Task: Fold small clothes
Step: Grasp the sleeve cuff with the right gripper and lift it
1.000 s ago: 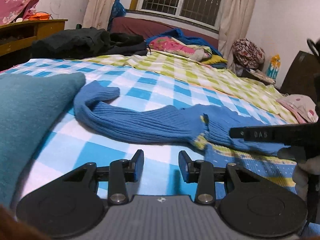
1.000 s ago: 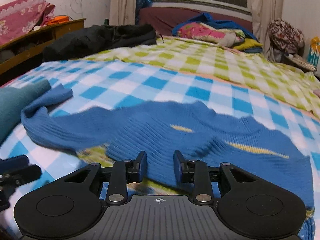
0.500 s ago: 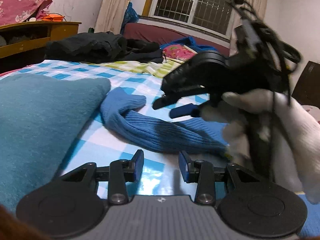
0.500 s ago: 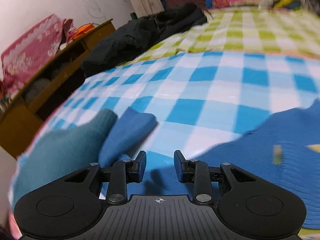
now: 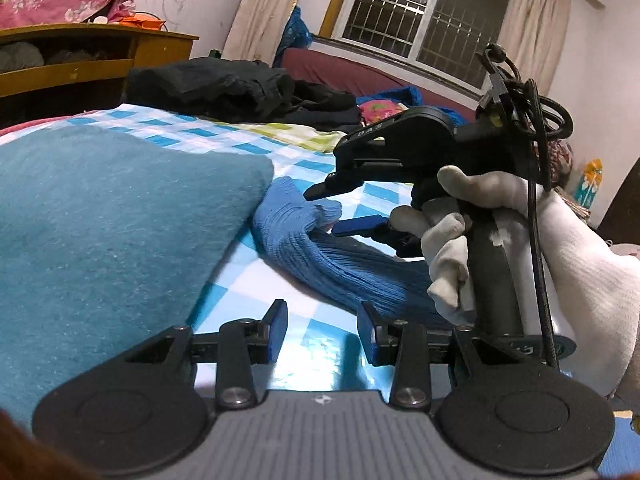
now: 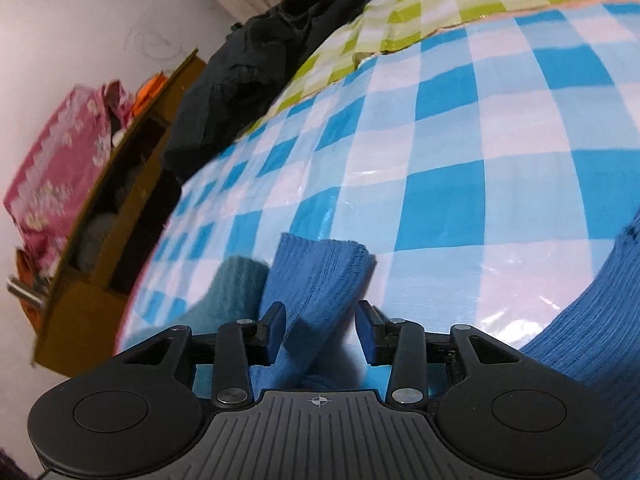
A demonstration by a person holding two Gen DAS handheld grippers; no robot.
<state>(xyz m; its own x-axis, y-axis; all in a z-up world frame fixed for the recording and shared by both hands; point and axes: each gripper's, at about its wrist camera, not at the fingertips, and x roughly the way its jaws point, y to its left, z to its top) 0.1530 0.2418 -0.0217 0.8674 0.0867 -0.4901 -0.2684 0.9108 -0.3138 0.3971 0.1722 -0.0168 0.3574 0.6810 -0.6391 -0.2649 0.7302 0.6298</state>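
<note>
A blue ribbed knit sweater (image 5: pixel 344 268) lies on the blue-and-white checked bed cover (image 5: pixel 320 168). Its sleeve cuff (image 6: pixel 320 268) sits between the open fingers of my right gripper (image 6: pixel 322 332), which straddles it. In the left wrist view the right gripper (image 5: pixel 332 208), held by a white-gloved hand (image 5: pixel 500 240), reaches over the cuff (image 5: pixel 316 212), jaws apart. My left gripper (image 5: pixel 322 332) is open and empty, low over the cover, just short of the sleeve.
A folded teal garment (image 5: pixel 100 220) lies at the left, touching the sleeve end. Black clothes (image 5: pixel 224 84) are piled at the back. A wooden cabinet (image 5: pixel 80 64) stands left of the bed. A green checked cover (image 6: pixel 460 4) lies beyond.
My right gripper has swung left along the sweater to its sleeve cuff and now straddles it. My left gripper has moved closer to the teal garment. Both stay open.
</note>
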